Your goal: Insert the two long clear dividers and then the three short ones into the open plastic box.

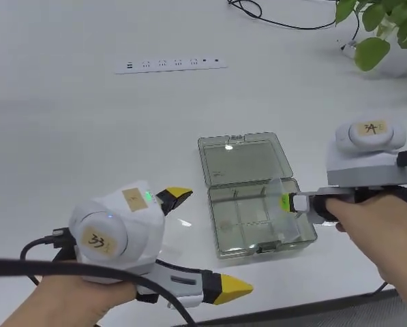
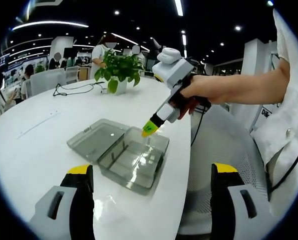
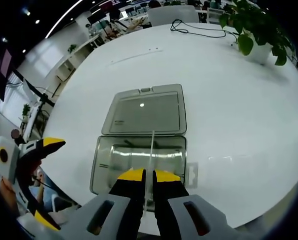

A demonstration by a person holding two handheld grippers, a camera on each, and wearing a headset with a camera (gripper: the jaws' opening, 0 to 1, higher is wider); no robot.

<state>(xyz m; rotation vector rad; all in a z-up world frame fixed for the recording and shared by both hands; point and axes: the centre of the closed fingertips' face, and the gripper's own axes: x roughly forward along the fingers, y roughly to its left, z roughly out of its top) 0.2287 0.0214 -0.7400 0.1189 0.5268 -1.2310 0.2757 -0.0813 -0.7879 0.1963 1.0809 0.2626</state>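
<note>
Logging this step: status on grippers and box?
Right gripper shut on clear divider, held over open plastic box. Left gripper open, holding nothing, beside box. Nothing blocking the box.

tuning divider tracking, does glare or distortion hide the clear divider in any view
Head view: one light glint on the lid; the divider in the right claw looks faint. Right gripper view: edge-on, a thin line, over a fisheye-curved table. Left gripper view: barely discernible.
</note>
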